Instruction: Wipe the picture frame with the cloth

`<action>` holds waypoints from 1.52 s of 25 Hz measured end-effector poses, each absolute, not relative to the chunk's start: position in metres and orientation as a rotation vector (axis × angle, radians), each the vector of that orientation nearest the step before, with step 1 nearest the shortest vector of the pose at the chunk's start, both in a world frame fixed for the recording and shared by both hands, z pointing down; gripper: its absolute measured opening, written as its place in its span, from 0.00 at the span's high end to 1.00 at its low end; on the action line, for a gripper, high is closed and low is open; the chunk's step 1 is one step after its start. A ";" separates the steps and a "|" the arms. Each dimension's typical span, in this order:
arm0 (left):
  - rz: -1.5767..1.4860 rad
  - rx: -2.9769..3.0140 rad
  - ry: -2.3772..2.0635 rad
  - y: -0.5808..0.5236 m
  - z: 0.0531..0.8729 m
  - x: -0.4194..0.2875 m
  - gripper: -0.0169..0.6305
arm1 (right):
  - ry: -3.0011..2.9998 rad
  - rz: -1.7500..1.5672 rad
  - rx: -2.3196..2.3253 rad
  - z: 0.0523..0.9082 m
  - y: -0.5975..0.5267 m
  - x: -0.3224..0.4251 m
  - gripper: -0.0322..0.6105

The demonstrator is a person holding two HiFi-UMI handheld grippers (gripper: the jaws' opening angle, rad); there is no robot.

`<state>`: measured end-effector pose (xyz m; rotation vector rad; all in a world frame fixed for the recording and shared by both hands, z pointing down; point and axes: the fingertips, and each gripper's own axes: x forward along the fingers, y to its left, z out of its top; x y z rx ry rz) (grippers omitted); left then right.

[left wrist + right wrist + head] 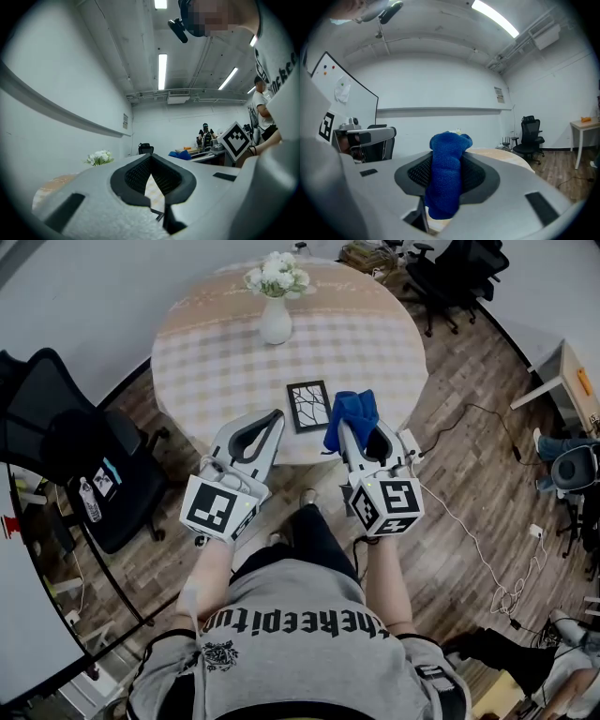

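Note:
The small black picture frame (308,405) lies flat on the round checked table (216,362), close to its near edge. Just right of the frame, my right gripper (360,426) is shut on a blue cloth (352,414). In the right gripper view the cloth (445,183) stands bunched between the jaws of my right gripper (448,143) and hangs below them. My left gripper (276,417) hovers at the table's near edge, just left of the frame. It is shut, tips together, with nothing held; the left gripper view shows my left gripper (151,158) the same way.
A white vase of white flowers (276,298) stands at the table's far side. A black office chair (89,460) sits left of the table, more chairs (459,273) at the back right. Cables (492,563) run over the wooden floor on the right.

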<state>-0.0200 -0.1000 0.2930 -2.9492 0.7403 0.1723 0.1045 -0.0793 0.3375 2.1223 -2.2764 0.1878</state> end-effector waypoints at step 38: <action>0.228 -2.814 0.991 0.009 0.260 -0.025 0.95 | -2.505 0.009 1.951 0.287 0.023 0.100 0.72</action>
